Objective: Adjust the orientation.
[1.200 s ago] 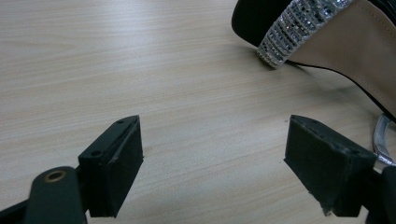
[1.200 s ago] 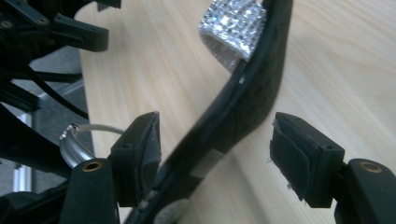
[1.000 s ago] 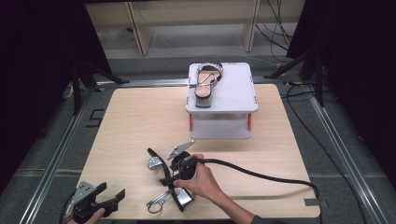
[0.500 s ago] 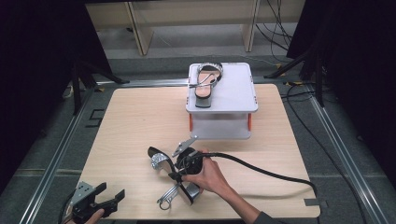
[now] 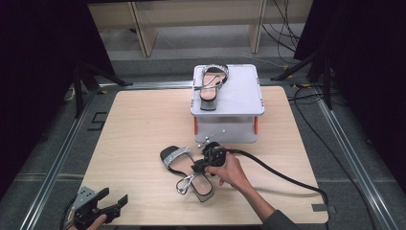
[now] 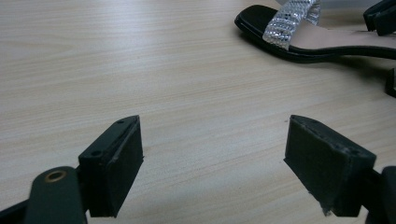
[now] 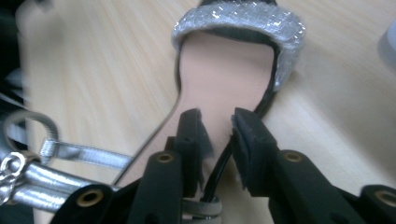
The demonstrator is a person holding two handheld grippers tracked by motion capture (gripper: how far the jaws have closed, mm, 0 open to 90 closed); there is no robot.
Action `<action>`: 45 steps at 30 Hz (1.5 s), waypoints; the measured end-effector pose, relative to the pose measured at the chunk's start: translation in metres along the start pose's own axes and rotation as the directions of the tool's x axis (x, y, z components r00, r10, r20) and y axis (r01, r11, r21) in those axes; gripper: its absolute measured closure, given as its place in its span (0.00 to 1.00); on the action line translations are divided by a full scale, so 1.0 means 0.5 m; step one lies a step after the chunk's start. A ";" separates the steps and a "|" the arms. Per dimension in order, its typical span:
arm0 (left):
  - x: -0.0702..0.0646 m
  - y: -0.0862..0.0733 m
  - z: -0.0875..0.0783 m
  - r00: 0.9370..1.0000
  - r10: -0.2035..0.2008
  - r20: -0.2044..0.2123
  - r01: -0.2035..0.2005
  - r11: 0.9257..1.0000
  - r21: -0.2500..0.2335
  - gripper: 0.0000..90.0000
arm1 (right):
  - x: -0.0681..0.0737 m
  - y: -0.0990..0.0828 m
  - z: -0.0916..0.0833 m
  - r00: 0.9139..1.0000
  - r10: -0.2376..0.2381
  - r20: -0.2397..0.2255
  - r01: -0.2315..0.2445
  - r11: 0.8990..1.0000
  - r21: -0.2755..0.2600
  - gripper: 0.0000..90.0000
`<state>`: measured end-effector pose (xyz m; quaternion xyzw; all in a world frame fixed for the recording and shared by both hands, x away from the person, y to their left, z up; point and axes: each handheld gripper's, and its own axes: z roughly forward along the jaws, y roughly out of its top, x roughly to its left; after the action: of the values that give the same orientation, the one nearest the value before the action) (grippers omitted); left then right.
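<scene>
At the near left corner of the table (image 5: 143,120), the left gripper (image 5: 103,205) rests low with its jaws spread wide and nothing between them; in the left gripper view bare wood lies between the two black pads (image 6: 327,168).

Further in, near the middle of the table, a sandal (image 5: 186,170) lies flat, its glittery toe strap (image 5: 176,156) pointing toward the far left and its silver ankle strap (image 5: 187,182) loose at the near end. The right hand (image 5: 232,170) holds the right gripper (image 5: 203,165) over the sandal's right edge. Its jaws have just been closing and now stand narrow; in the right gripper view they straddle the thin black edge of the sole (image 7: 224,158), though I cannot tell whether the pads press on it yet. The gripper's cable (image 5: 287,179) trails off to the right.

Beyond, toward the far edge, a grey box (image 5: 239,103) stands with a second sandal (image 5: 210,84) lying on its lid.
</scene>
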<state>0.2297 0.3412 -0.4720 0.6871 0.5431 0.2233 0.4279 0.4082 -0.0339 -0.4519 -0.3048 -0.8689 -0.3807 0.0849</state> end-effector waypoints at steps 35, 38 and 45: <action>0.000 0.003 0.001 1.000 0.002 -0.013 -0.002 1.000 0.015 0.21 | 0.030 -0.030 -0.059 0.981 -0.145 0.126 0.139 0.988 0.062 0.77; 0.001 0.003 0.001 1.000 0.001 -0.013 0.000 1.000 0.016 0.21 | 0.022 -0.026 -0.054 0.981 -0.142 0.131 0.136 0.989 0.054 0.79; 0.000 0.003 0.002 1.000 0.001 -0.011 -0.001 1.000 0.019 0.21 | 0.014 -0.025 -0.041 0.985 -0.136 0.107 0.131 0.990 0.060 0.78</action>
<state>0.2311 0.3411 -0.4714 0.6903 0.5471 0.2221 0.4182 0.3933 -0.0517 -0.4424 -0.2643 -0.9005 -0.3448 0.0189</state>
